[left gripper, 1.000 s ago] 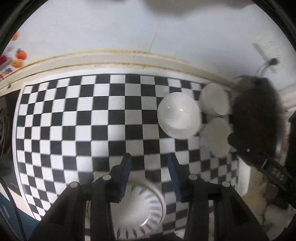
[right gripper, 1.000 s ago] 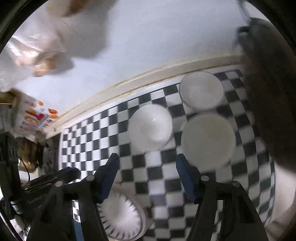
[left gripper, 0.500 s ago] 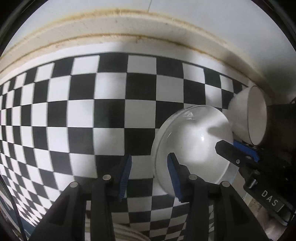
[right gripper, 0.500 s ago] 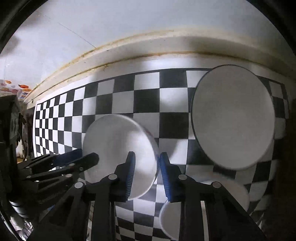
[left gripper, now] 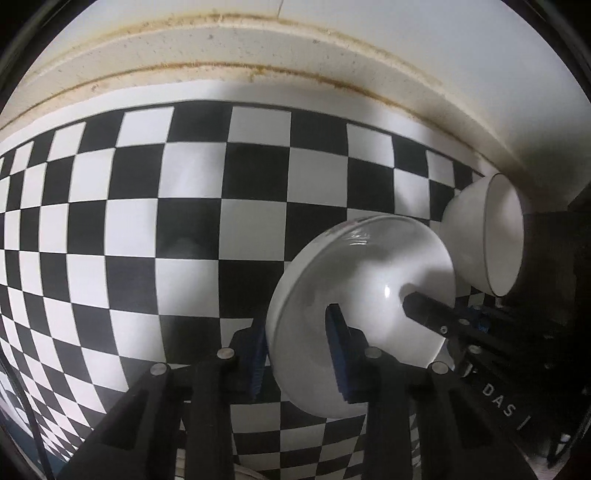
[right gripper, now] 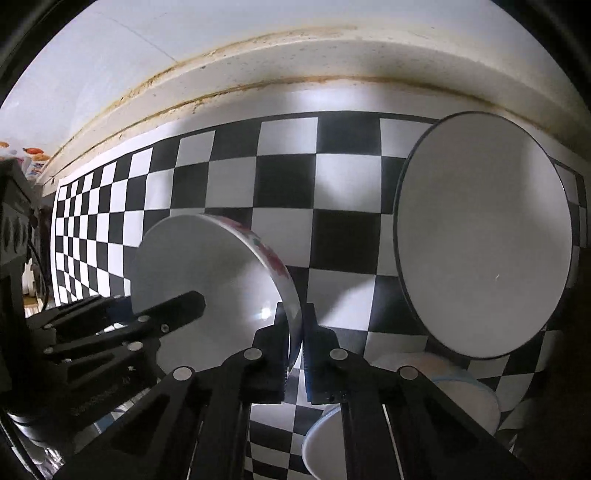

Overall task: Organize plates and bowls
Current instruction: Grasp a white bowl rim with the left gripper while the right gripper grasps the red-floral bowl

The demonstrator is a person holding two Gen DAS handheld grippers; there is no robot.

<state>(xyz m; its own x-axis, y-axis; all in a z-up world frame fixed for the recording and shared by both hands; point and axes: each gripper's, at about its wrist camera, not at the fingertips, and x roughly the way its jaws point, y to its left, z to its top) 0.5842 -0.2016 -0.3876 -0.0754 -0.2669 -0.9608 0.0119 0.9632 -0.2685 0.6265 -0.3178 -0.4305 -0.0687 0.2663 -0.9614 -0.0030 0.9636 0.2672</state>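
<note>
Within the last second both grippers were brought down onto one white bowl [left gripper: 362, 295] on the checkered cloth [left gripper: 184, 229] — the right gripper [right gripper: 295, 343] clamped tight on its rim, the left gripper [left gripper: 299, 350] closing across the opposite wall — so a two-handed lift seemed ready.

Closing left tongs [left gripper: 297, 345] astride bowl [left gripper: 362, 291] rim

A black-and-white checkered cloth [left gripper: 184, 229] covers the surface. Behind it runs a cream, brown-stained ledge [left gripper: 258, 48] below a pale wall [right gripper: 147, 33]. Colourful packaging [right gripper: 35, 162] sits far left.
</note>
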